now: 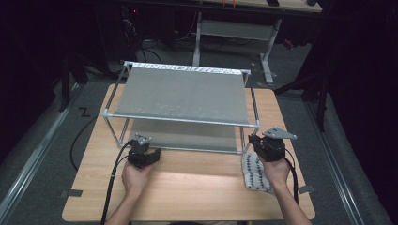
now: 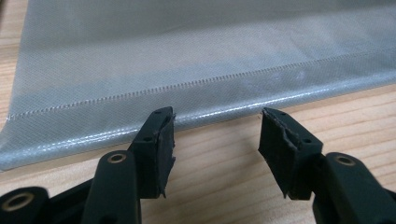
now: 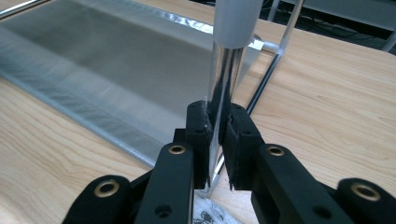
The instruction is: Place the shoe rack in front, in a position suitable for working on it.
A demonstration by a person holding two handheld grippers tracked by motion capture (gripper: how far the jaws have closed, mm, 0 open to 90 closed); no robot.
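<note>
While the right gripper [image 3: 218,135] clamps its jaws on the upright metal post [image 3: 225,79] at the rack's [image 1: 180,123] near-right corner, around four o'clock on the table [image 1: 187,187], the left gripper [image 2: 215,140] stands open and empty just short of the grey sheet's [image 2: 187,56] hem, near seven o'clock.

- The high view looks forward and down from above the person's side, taking in the whole wooden bench [image 1: 187,187] and the metal rack [image 1: 180,105].
- The left gripper view sits low and very near, facing the grey fabric's hem [image 2: 196,109].
- The right gripper view — equally close — faces the rack's upright post [image 3: 224,84]; both gripper views share that fabric and bench.
</note>
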